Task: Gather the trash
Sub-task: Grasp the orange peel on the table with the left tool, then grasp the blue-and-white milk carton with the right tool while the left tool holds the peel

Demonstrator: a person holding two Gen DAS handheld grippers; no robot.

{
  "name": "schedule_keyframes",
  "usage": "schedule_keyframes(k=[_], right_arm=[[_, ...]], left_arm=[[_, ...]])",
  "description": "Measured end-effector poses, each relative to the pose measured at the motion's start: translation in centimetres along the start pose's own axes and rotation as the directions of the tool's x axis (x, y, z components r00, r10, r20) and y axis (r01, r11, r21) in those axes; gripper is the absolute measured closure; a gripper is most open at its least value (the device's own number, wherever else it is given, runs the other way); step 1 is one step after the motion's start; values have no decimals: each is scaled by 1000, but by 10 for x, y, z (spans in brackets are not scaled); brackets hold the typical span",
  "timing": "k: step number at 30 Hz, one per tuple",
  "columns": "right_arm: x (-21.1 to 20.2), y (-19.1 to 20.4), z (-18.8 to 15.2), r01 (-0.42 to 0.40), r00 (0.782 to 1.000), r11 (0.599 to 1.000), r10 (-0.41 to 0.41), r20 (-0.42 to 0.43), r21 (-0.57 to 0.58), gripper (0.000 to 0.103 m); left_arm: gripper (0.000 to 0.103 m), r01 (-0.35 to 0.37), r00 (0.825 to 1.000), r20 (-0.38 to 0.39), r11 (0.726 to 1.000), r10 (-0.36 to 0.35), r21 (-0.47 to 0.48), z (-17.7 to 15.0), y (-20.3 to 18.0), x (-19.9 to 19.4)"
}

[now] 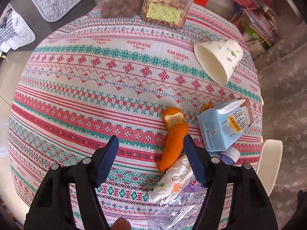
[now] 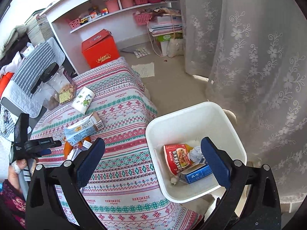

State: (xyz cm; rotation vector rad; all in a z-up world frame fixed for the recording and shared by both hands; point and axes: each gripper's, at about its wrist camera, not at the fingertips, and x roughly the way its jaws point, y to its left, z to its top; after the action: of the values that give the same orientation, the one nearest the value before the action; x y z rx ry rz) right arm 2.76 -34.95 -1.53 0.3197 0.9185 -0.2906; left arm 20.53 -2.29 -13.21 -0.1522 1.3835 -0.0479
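Observation:
In the left wrist view my left gripper (image 1: 150,143) is open and empty above the patterned tablecloth (image 1: 96,88). An orange peel (image 1: 173,140) lies just inside its right finger, with a crumpled tissue (image 1: 172,180) and clear plastic wrap (image 1: 176,214) below it. A blue milk carton (image 1: 224,122) and a tipped paper cup (image 1: 218,59) lie to the right. In the right wrist view my right gripper (image 2: 153,147) is open and empty above the white bin (image 2: 195,120), which holds a red noodle cup (image 2: 176,158), a blue box (image 2: 197,174) and paper.
Two clear jars of snacks (image 1: 142,5) stand at the table's far edge. A red box (image 2: 99,48), shelves with pink baskets (image 2: 124,0) and a lace curtain (image 2: 249,57) surround the bin. The left gripper also shows in the right wrist view (image 2: 38,145).

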Motion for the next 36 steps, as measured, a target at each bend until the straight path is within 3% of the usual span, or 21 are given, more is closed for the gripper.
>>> schedule_keyframes(k=[4,6,8,9,11,16,18,23,27,30,32,34,36], right_arm=[[4,1,1,-2,1000,1000,2,-12,-1,7],[7,3,1,-3,1000,1000,3,-20,0,7],[11,4,1,-15,999,1000,16,-35,8,7],[13,5,1,-24,999,1000,24,-42,15,7],[16,7,2,-38,998,999,39,-54,27,7],[32,25,3,-96,990,994,100,-95,50,7],[45,37,5,-156,976,984,167,-143,86,7],[100,64,9,-273,898,914,354,-261,301,7],[135,94,13,-265,875,884,389,-290,385,7],[163,106,13,-236,868,876,385,-313,421,8],[183,107,10,-216,862,860,390,-324,461,9],[202,107,5,-217,841,831,426,-335,512,14],[216,107,2,-235,823,802,465,-328,549,27]], left_arm=[[42,30,999,-29,999,-29,22,-4,-11,16],[48,35,998,-45,999,-33,30,-5,-16,23],[61,34,998,-61,999,-32,36,-8,-19,31],[63,26,998,-55,999,-24,42,-9,-19,32],[81,37,999,-34,997,-35,61,-11,-20,29],[89,48,998,43,997,-50,61,-17,-3,-2],[89,78,994,79,996,-81,42,-23,14,-26],[89,78,970,230,997,-83,28,-59,57,-95],[89,141,946,300,989,-121,-47,-66,87,-117],[89,117,944,316,992,-100,-37,-64,96,-118],[89,142,946,303,989,-119,-53,-62,105,-115],[89,158,945,297,986,-135,-56,-59,111,-114],[89,134,944,310,990,-115,-44,-56,112,-115]])
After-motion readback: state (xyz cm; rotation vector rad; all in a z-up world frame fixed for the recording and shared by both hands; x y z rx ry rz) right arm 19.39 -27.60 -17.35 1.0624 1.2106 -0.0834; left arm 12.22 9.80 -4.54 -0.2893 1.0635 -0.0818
